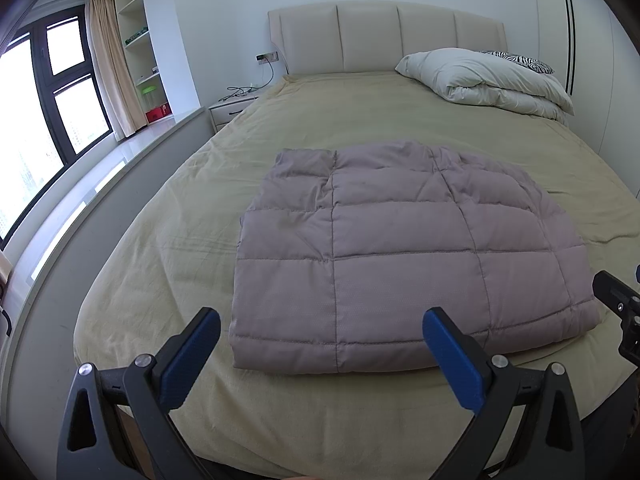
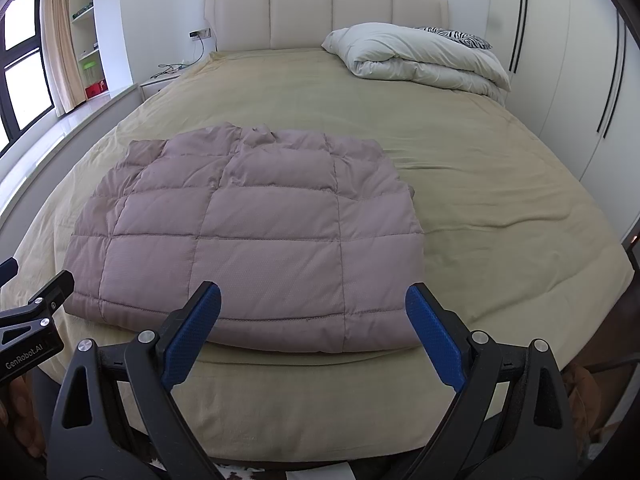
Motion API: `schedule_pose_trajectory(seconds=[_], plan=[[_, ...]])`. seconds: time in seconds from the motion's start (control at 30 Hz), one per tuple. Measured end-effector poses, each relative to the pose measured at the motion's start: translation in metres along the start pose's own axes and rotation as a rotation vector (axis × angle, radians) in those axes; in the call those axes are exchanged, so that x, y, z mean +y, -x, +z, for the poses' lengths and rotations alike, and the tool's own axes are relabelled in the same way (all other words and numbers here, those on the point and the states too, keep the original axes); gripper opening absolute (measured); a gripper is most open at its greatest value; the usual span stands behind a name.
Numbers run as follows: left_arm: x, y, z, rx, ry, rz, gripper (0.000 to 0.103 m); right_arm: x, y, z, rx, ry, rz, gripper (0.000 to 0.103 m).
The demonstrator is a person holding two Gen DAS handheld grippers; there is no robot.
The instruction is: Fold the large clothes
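Far left of the bed [image 1: 160, 280], a dark-framed window [image 1: 48, 120] glares white beside a cream curtain [image 1: 110, 64] that hangs in soft pleats, and open white shelves [image 1: 140, 40] hold small bits too tiny to make out. A white nightstand [image 1: 230, 110] with tangled black cables sits at the bed's left head corner.

The bed wears a matte, olive-tan sheet, lightly creased. On it, toward the foot, lies the jacket [image 1: 400, 260]: mauve, puffy, quilted in big stitched squares, folded into a rough rectangle with a thick rounded near edge. The padded beige headboard [image 1: 384, 36] stands behind in four upright panels.

The left gripper [image 1: 322, 340] hovers over the foot of the bed just short of the jacket's near edge, its blue ribbed pads spread wide, holding nothing. The right gripper [image 2: 313, 320] hangs likewise, spread wide and empty, at the jacket's near right corner.

At the bed's right head corner a crumpled white duvet [image 1: 488, 80] is bundled up, a zebra-print pillow [image 1: 520, 60] peeking behind it. Smooth white wardrobe doors [image 2: 560, 80] with slim black handles run along the right.
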State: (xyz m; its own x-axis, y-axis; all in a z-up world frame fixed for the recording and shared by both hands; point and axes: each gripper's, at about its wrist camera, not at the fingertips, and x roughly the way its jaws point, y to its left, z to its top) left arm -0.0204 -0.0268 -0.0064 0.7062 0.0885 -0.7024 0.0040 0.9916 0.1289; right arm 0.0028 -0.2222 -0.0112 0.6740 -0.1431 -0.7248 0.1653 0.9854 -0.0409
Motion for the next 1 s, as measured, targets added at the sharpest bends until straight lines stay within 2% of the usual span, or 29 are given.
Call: schedule_pose_trajectory(seconds=[1.0], plan=[[0.0001, -0.0002, -0.0001, 0.002, -0.003, -0.002, 0.103, 0.0001, -0.0021, -0.0012, 0.008, -0.003, 0.001, 0.094]])
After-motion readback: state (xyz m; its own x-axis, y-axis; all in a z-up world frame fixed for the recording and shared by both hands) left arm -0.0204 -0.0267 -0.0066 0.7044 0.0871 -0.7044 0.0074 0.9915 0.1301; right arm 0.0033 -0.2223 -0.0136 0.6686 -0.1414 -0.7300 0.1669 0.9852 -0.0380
